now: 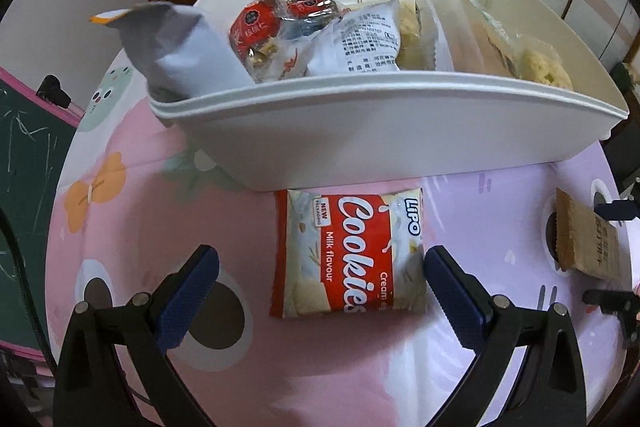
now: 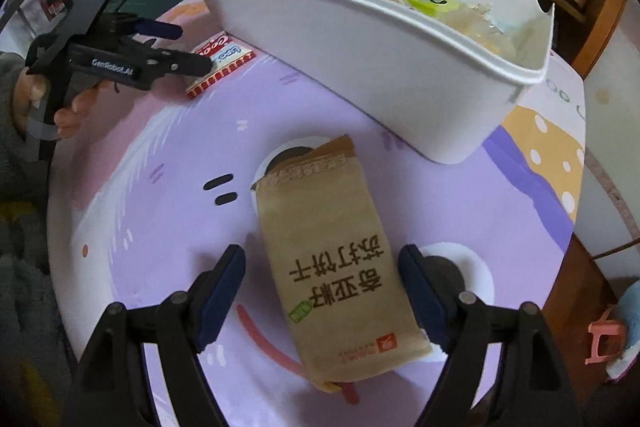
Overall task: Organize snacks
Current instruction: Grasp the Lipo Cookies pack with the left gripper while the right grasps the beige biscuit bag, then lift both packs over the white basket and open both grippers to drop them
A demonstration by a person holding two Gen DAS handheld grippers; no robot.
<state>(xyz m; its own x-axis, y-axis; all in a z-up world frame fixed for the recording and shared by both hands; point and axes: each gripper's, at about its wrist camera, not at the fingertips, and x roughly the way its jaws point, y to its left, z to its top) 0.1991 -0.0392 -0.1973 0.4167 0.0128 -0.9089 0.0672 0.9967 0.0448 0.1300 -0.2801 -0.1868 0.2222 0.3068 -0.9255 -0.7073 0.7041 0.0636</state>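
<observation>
The bin [image 1: 360, 147] is plain white. The cookie packet [image 1: 348, 251] is red and white with white lettering. The cracker packet [image 2: 336, 259] is kraft brown with dark brown characters and a small green tag. The cloth [image 2: 160, 227] is pink and lilac, printed with cartoon shapes in orange, yellow and white. Gripper pads [image 1: 188, 287] are dark blue on black frames.

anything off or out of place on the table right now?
Two snacks lie outside the white bin: the red cookies packet flat between the open left gripper, and the brown cracker pack between the open right gripper. A grey-white bag sticks up over the bin's rim. No spills seen.
</observation>
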